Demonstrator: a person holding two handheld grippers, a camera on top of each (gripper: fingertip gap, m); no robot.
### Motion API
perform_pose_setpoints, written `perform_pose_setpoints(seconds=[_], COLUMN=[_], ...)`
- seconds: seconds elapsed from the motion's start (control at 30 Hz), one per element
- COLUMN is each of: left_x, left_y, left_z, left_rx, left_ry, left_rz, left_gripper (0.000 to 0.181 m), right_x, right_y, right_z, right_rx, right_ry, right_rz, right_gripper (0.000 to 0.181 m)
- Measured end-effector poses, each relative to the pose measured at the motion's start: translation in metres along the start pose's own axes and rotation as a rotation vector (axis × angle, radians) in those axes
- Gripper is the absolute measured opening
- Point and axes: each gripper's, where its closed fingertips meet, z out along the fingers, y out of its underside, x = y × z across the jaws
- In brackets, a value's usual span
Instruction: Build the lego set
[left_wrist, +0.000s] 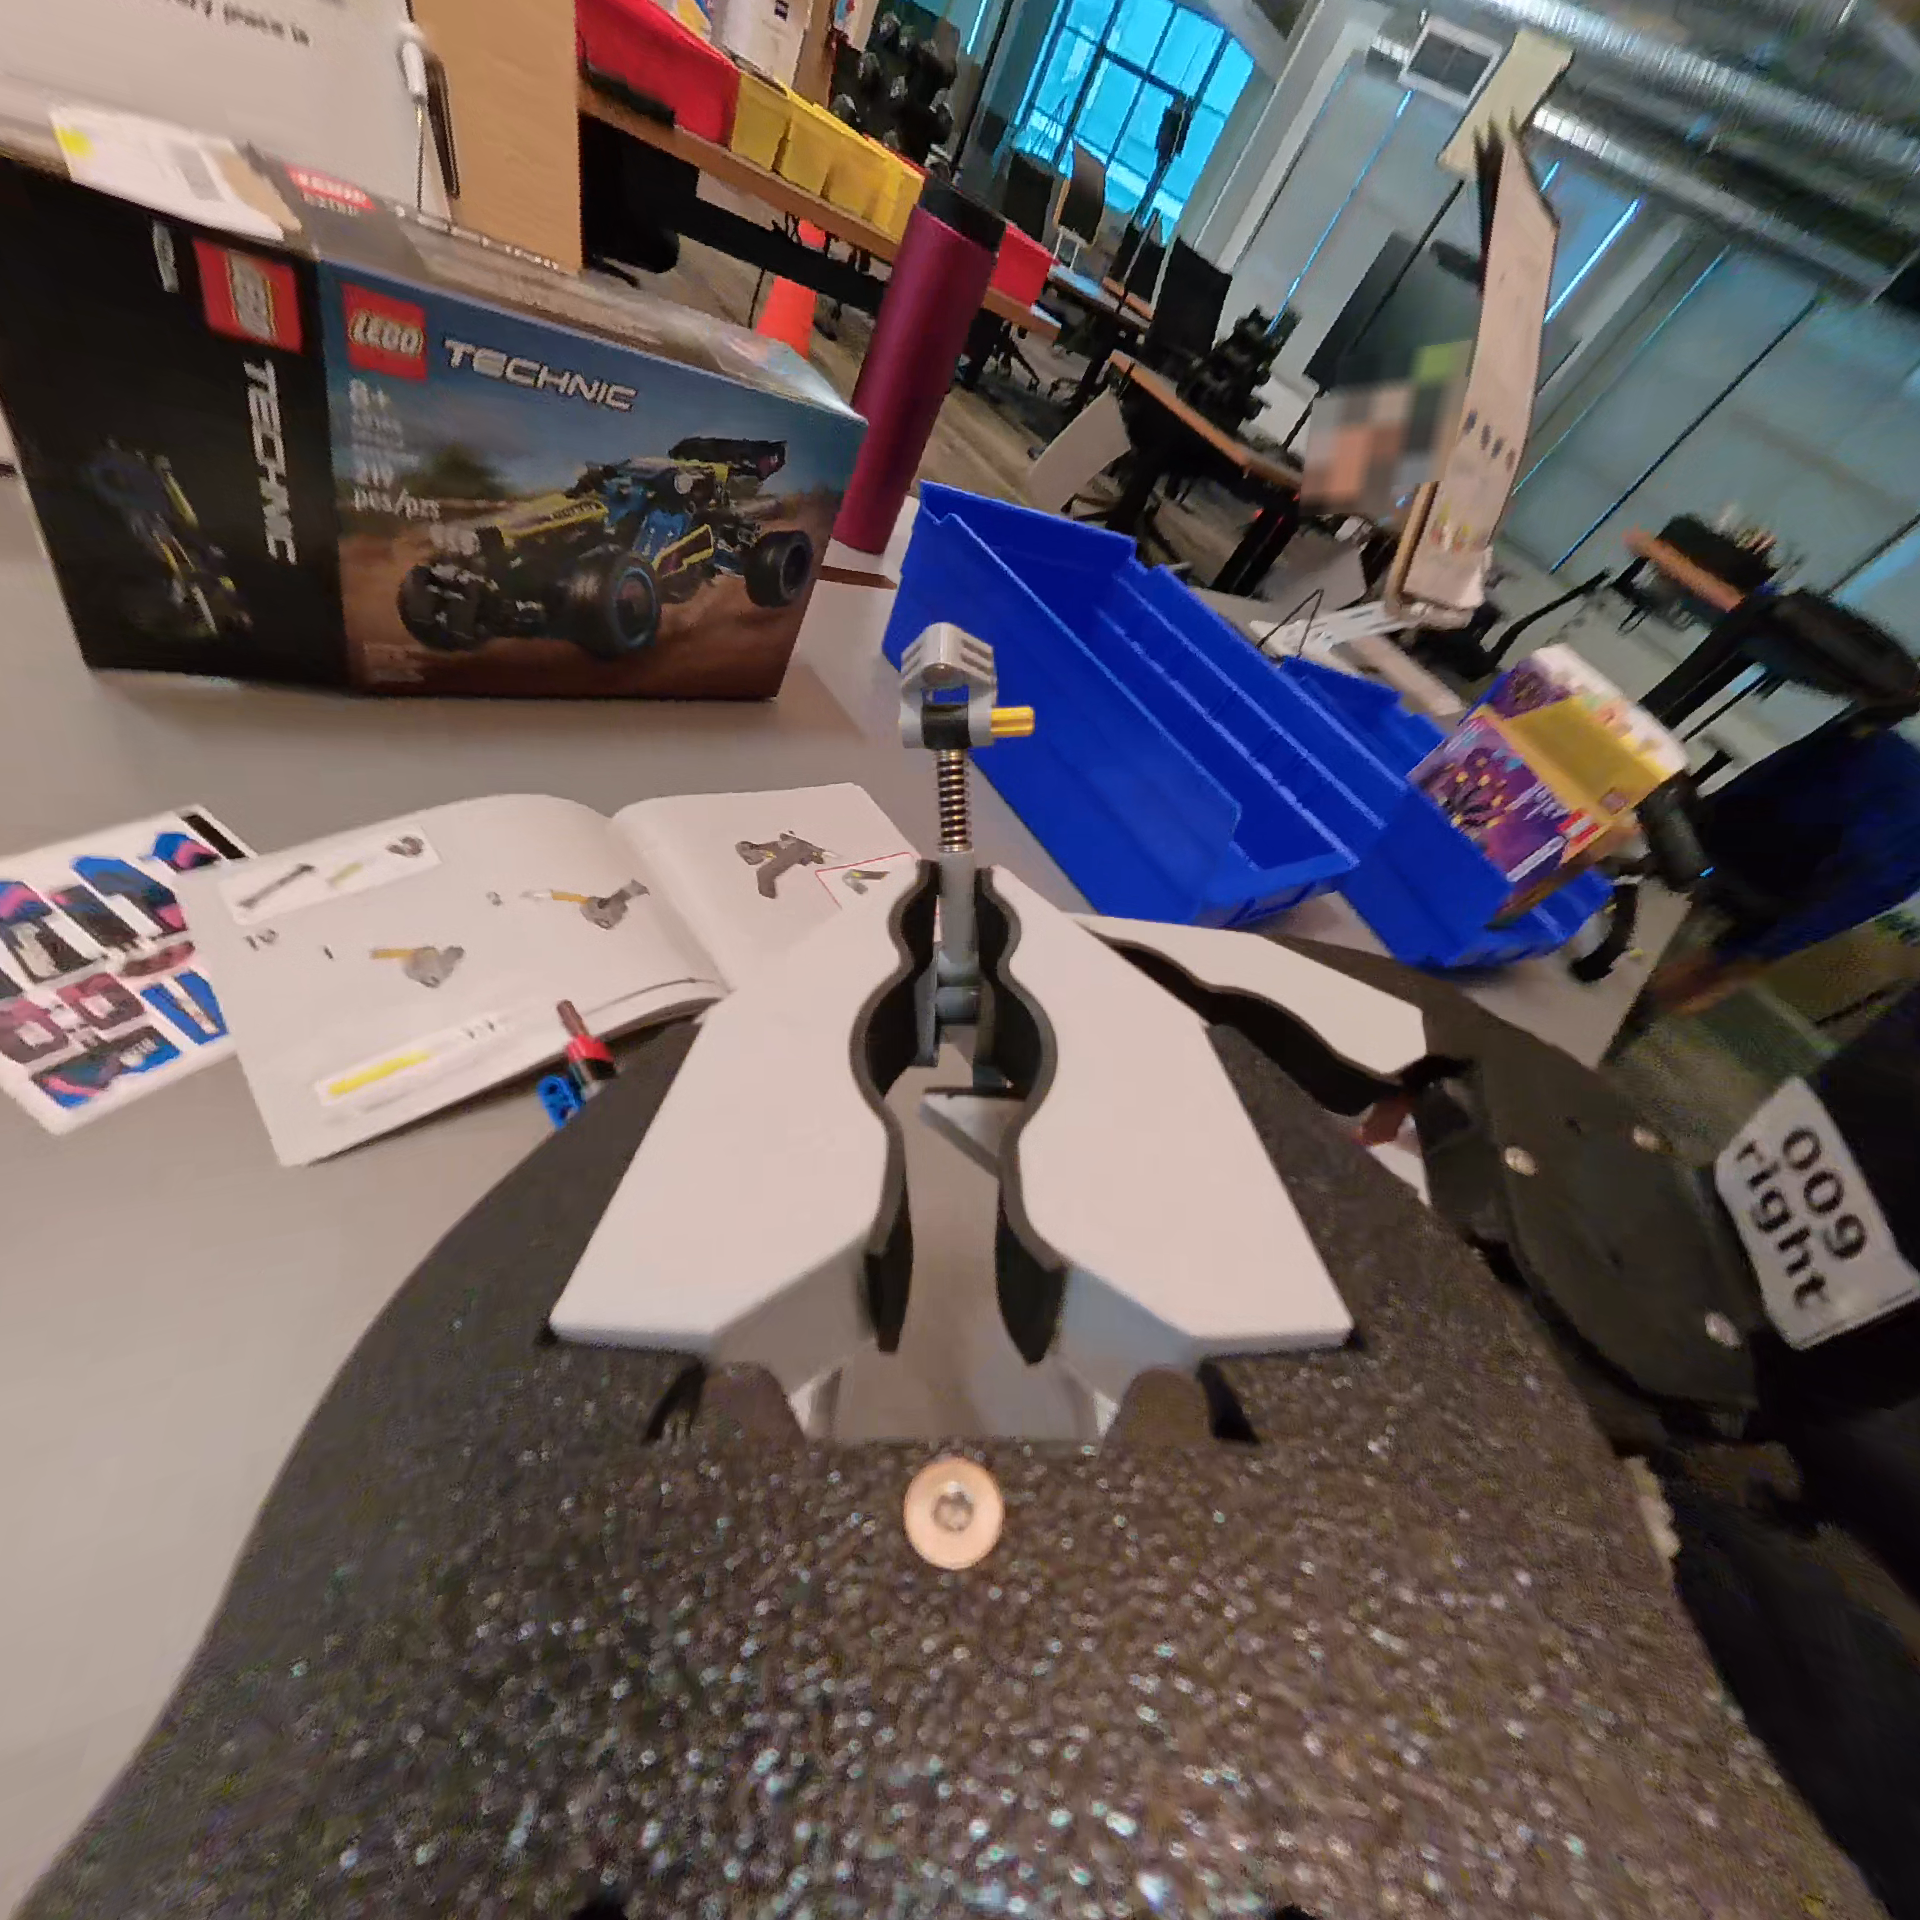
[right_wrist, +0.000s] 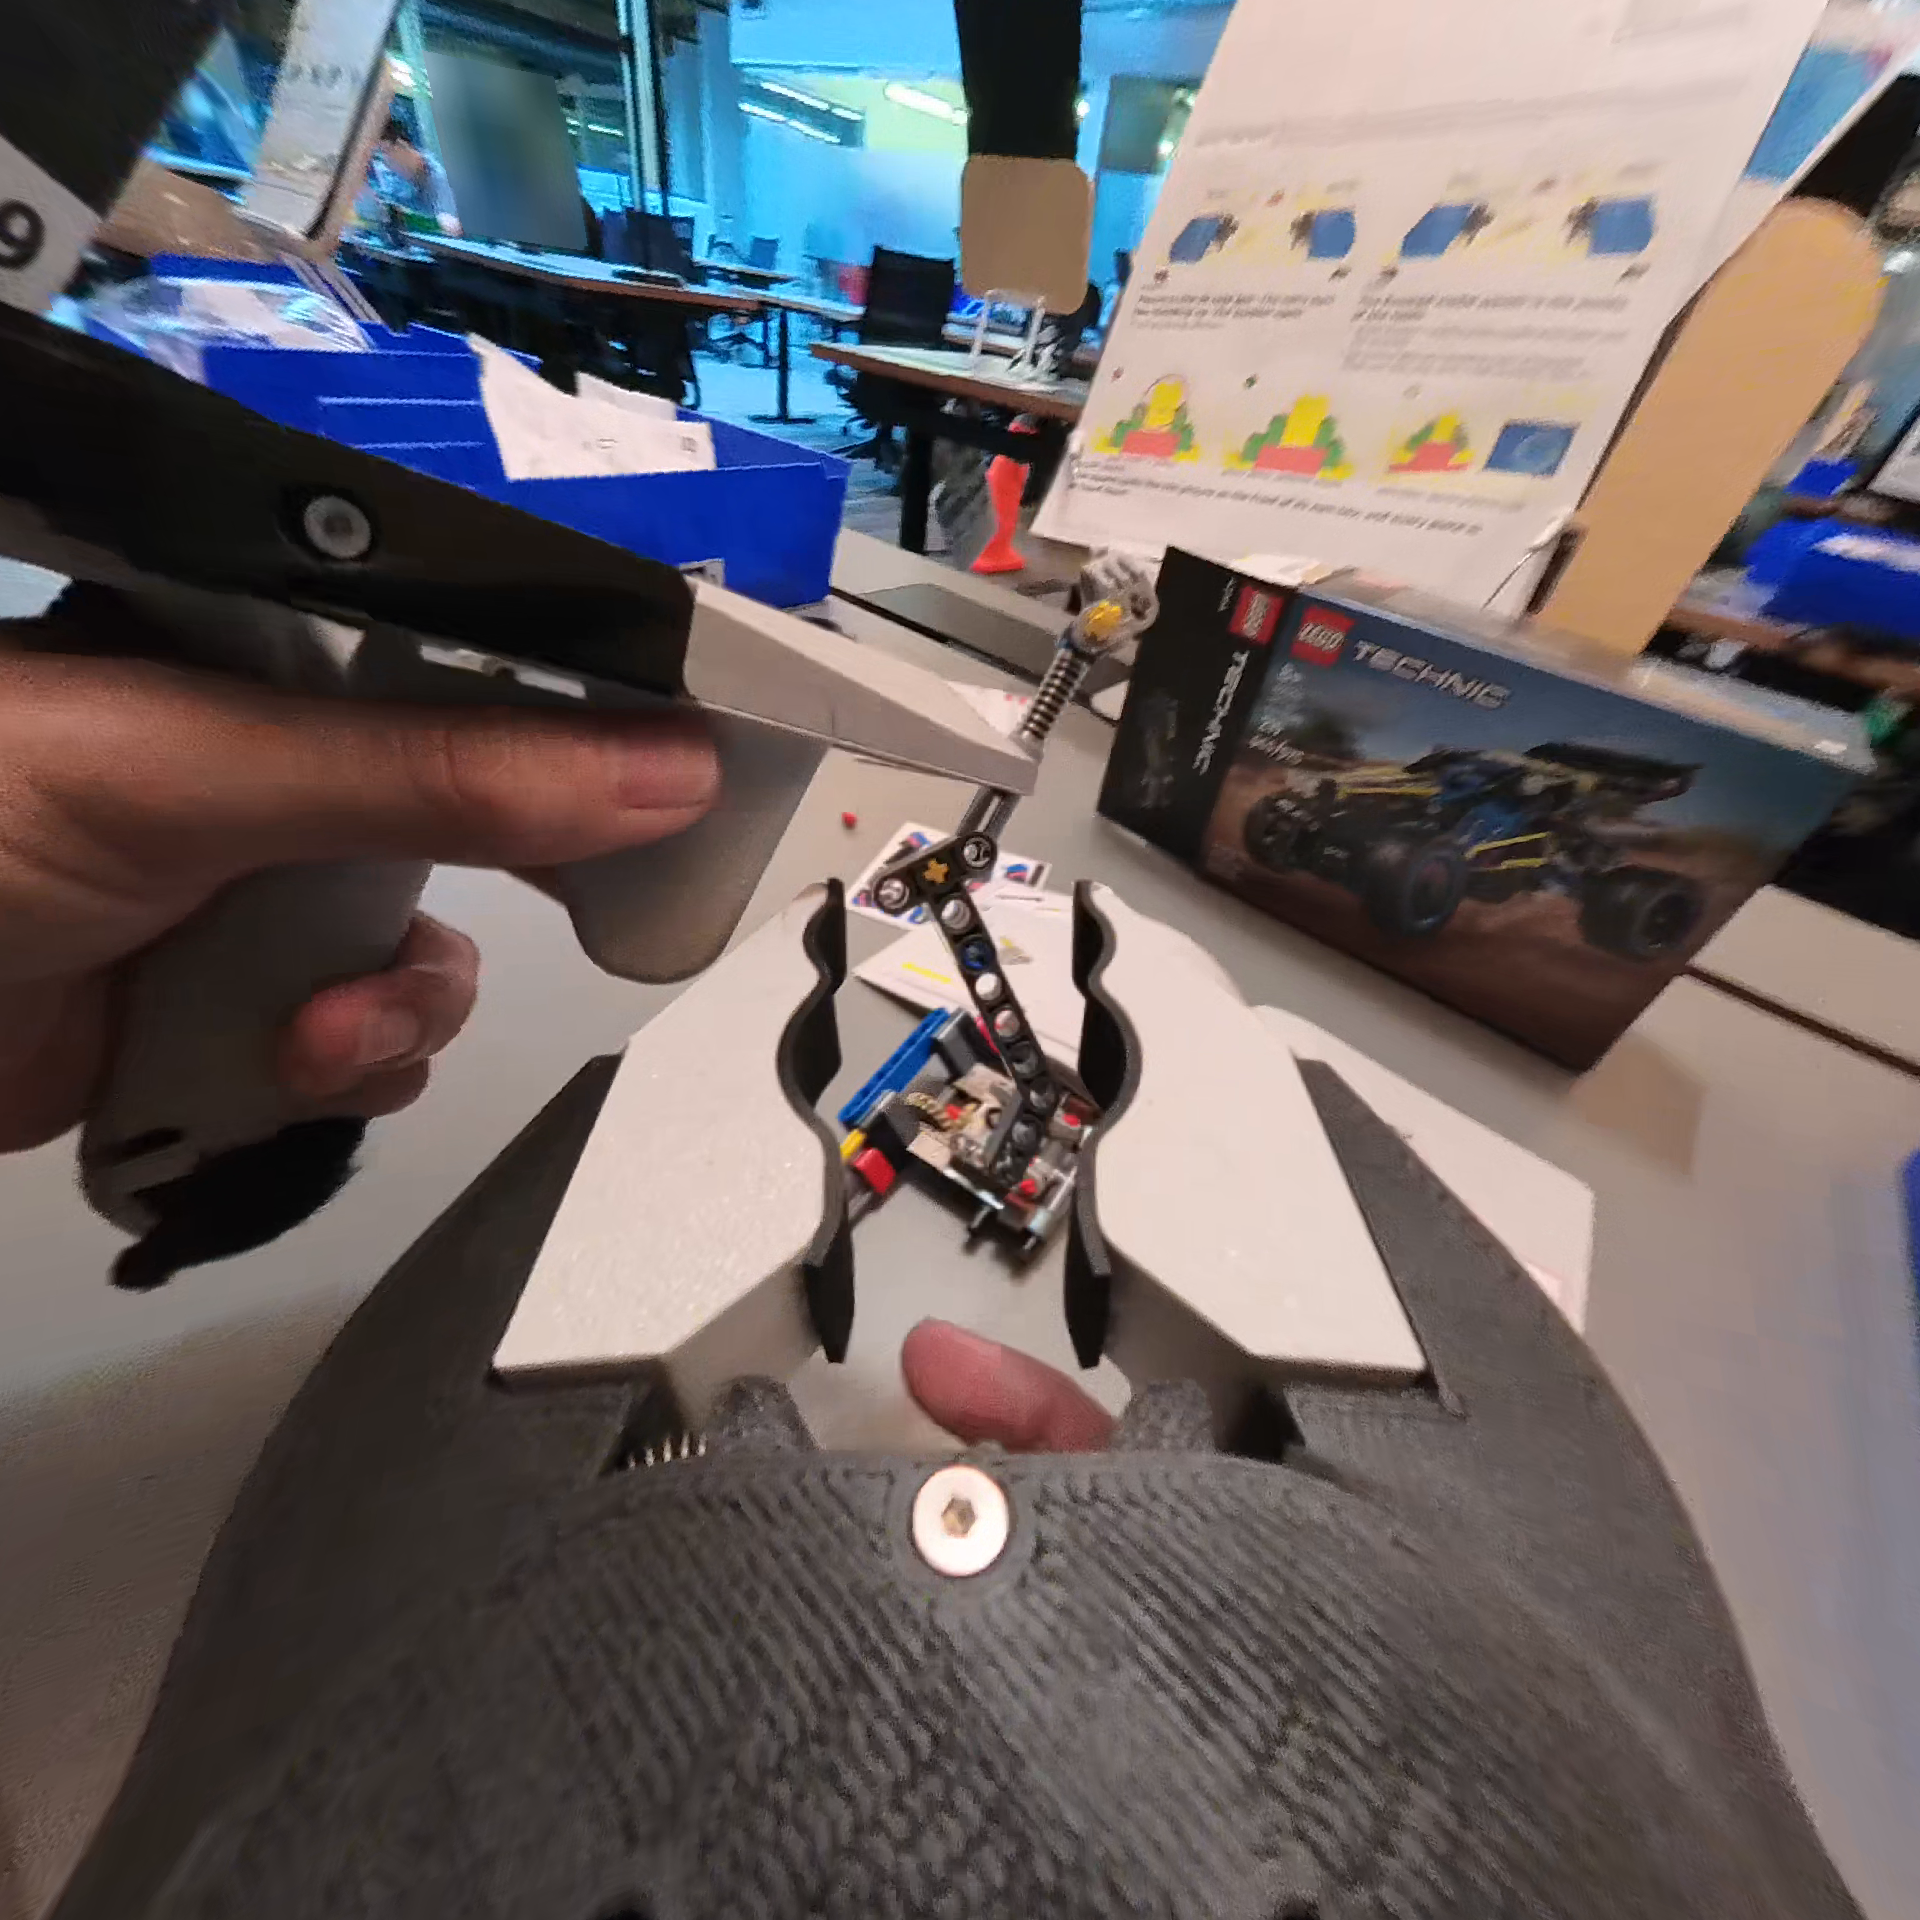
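My left gripper (left_wrist: 951, 894) is shut on the lower body of a grey shock absorber (left_wrist: 951, 748) with a metal spring and a yellow pin at its top. It also shows in the right wrist view (right_wrist: 862, 717), held by a hand, with the shock absorber (right_wrist: 1060, 686) tilted up to the right. My right gripper (right_wrist: 956, 904) is shut on a small chassis assembly (right_wrist: 966, 1132) of grey, blue and red parts. A black holed beam (right_wrist: 982, 997) rises from the assembly. The shock absorber's lower end sits at the beam's top.
The set's box (left_wrist: 468, 499) stands at the back, also in the right wrist view (right_wrist: 1455, 779). An open instruction booklet (left_wrist: 499, 935), a sticker sheet (left_wrist: 94, 956) and small loose pieces (left_wrist: 577, 1060) lie on the grey table. Blue bins (left_wrist: 1143, 707) and a maroon bottle (left_wrist: 914, 364) stand behind.
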Motion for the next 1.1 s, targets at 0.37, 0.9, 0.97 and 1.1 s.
perform_pose_setpoints(seconds=[0.37, 0.9, 0.97, 1.1], left_x=[-0.006, -0.019, -0.013, -0.007], left_y=[0.017, 0.054, 0.056, 0.062], left_z=[-0.023, -0.039, -0.037, -0.034], left_rx=[-0.016, -0.18, -0.196, -0.253], left_ry=[-0.001, 0.039, 0.061, 0.103], left_rz=[-0.158, -0.167, -0.141, -0.131], left_gripper=[0.004, 0.011, 0.006, 0.016], right_x=[-0.018, -0.058, -0.059, -0.056], right_y=[0.01, 0.043, 0.043, 0.043], right_z=[0.004, -0.009, -0.013, -0.023], right_rx=[0.051, 0.031, 0.035, 0.046], right_ry=[0.138, -0.134, -0.179, -0.261], right_rz=[-0.337, -0.363, -0.335, -0.271], right_gripper=[0.028, 0.021, 0.021, 0.021])
